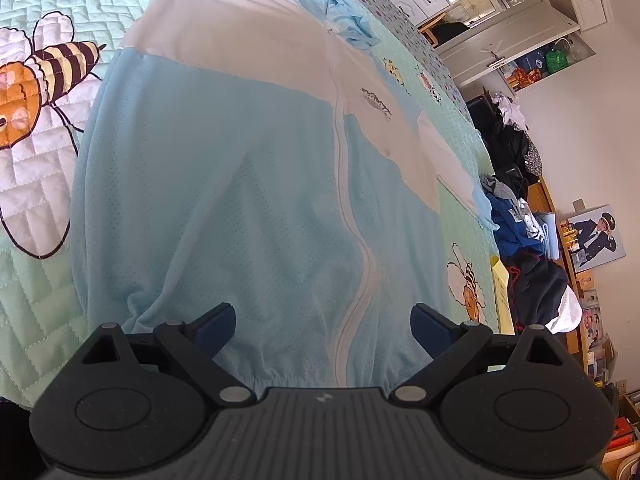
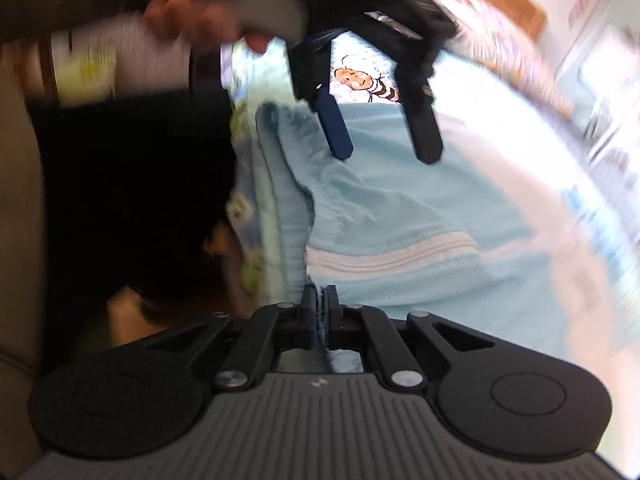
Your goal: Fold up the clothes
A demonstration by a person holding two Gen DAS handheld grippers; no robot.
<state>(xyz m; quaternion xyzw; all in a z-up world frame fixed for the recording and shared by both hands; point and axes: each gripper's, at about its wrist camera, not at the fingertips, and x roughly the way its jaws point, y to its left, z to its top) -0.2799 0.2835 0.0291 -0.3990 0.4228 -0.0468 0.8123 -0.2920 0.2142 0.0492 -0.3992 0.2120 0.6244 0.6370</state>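
My right tool (image 2: 320, 300) is pinched tight on the hem of the light blue zip jacket (image 1: 224, 184), right at the bottom end of the white zipper (image 2: 384, 258), with a sliver of mesh fabric showing between the pads. My left tool (image 1: 322, 322) stands wide, nothing between its fingers, hovering just above the hem on the other front panel; from the right wrist view I see it hanging over the fabric with a hand (image 2: 200, 20) on its grip. The jacket lies face up and spread across the green quilted bed cover (image 1: 36, 300) with its bee pattern, white yoke and crumpled hood (image 1: 332, 4) at the far end, one sleeve (image 1: 452, 168) out toward the bed's edge.

To do this step well, I judge the left tool should drop and take the hem at a matching spot, so both corners rise level. I'd keep the pinch on both layers near the zipper, lift evenly, and carry the hem toward the yoke without dragging the back panel into creases
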